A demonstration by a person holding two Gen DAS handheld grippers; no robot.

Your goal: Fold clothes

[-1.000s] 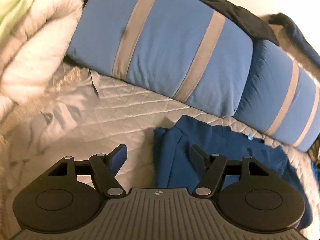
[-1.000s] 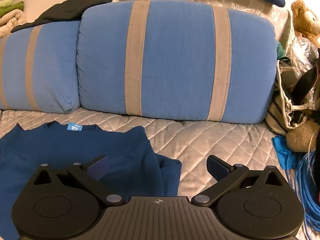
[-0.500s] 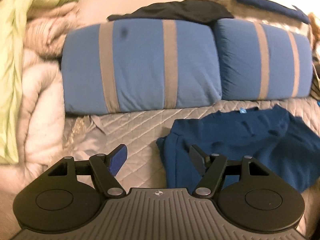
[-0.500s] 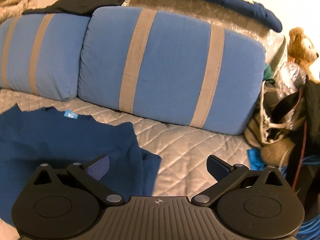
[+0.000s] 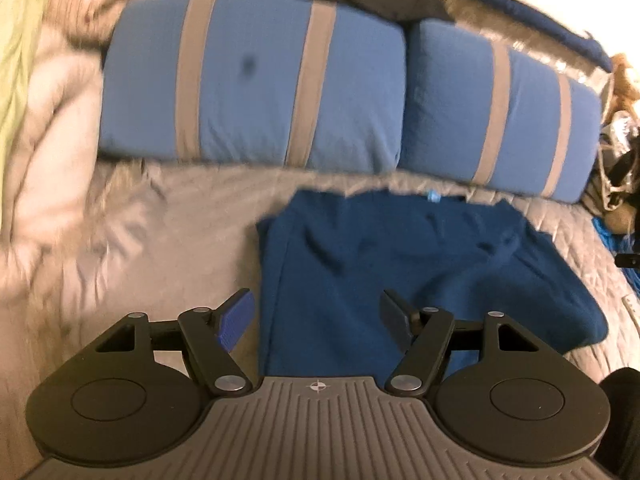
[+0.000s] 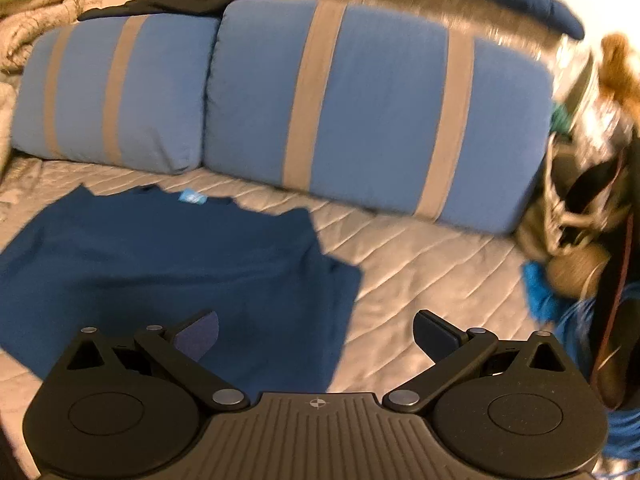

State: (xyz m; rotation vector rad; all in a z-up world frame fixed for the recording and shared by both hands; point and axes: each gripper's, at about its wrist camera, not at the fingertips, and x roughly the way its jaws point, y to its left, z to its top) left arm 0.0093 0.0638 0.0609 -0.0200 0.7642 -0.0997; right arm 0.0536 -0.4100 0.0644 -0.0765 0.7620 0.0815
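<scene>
Dark blue shirt (image 5: 420, 276) lies partly folded on the bed (image 6: 420, 276) before striped cushions (image 6: 360, 108); soft, light, floppy, best pinched at edges; left gripper (image 5: 316, 316) and right gripper (image 6: 318, 334) jaws open, empty.

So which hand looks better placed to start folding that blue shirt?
Probably the left gripper. Its open fingers straddle the blue shirt along its side edge. The right gripper, also open, sits at the opposite edge, with one finger over the quilted bedcover. It's a close call.
</scene>
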